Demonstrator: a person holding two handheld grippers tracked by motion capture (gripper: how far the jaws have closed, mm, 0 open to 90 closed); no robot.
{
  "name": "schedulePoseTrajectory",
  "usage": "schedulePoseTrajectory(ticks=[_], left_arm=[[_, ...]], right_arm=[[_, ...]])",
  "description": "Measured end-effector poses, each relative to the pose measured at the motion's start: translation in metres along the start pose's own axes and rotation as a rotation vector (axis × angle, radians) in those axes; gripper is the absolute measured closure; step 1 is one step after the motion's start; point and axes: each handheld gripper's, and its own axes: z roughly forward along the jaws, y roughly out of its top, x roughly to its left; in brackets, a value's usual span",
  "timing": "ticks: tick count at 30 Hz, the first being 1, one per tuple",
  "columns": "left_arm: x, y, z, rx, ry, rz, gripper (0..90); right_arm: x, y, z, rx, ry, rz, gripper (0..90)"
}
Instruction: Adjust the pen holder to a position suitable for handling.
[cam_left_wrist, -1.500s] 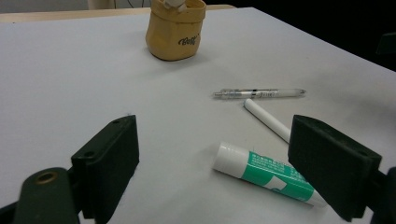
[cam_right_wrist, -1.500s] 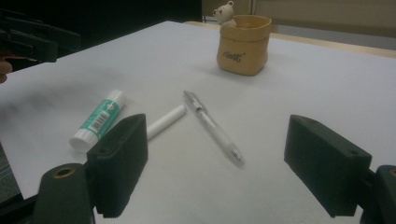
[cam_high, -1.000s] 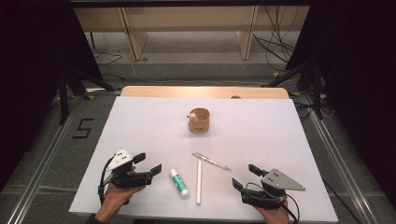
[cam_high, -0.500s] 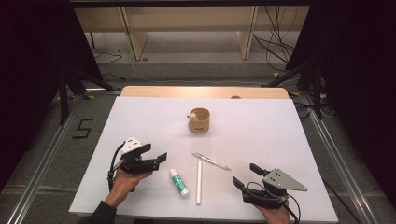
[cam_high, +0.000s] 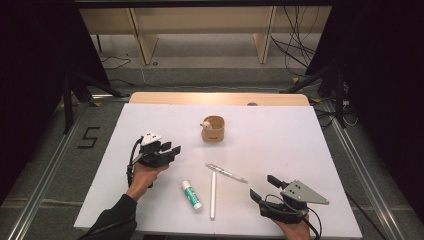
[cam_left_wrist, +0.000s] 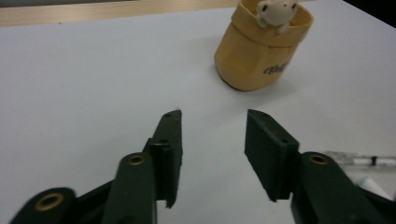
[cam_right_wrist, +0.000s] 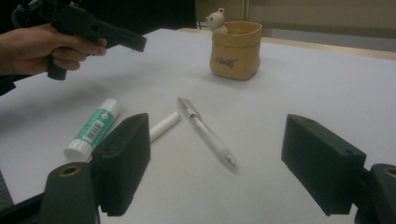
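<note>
Two hand-held grippers sit over the white table in the high view: the left gripper hangs above the left half, aimed toward the yellow cup that stands upright near the middle, well apart from it, while the right gripper rests at the near right edge with its jaws wide apart and nothing between them. Between the two grippers lie a glue stick, a white stick just beside it, and a clear pen whose end nearly meets the white stick's far tip. Seen in the left gripper view, that gripper's jaws have just been closing and stand partly spread, with only bare table between them; the cup, with a small bear figure on its rim, is ahead and to the right. From the right gripper view, its own black jaws are spread wide and empty, framing the pen, the white stick and the glue stick; the cup stands farther off, and the left gripper hovers in the person's hand at upper left.
</note>
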Motion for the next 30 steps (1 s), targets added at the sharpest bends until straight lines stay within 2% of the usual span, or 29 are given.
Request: schedulePoseTrajectory(ticks=[2, 5, 12, 24, 30], left_arm=[[0.003, 0.004, 0.006, -0.003, 0.016, 0.007, 64.6], [0.006, 0.010, 0.016, -0.001, 0.019, 0.002, 74.0], [0.014, 0.021, 0.040, 0.012, 0.002, -0.035, 88.8], [0.009, 0.043, 0.084, 0.041, -0.026, -0.008, 89.1], [0.006, 0.049, 0.102, 0.051, -0.020, -0.007, 89.1]], right_arm=[[0.000, 0.000, 0.000, 0.001, 0.001, -0.001, 24.6], [0.000, 0.000, 0.000, 0.002, 0.003, -0.001, 24.6], [0.000, -0.001, 0.000, 0.006, 0.008, 0.001, 24.6], [-0.001, -0.002, 0.000, 0.004, 0.016, 0.006, 24.3], [-0.002, -0.002, 0.000, 0.001, 0.021, 0.008, 23.8]])
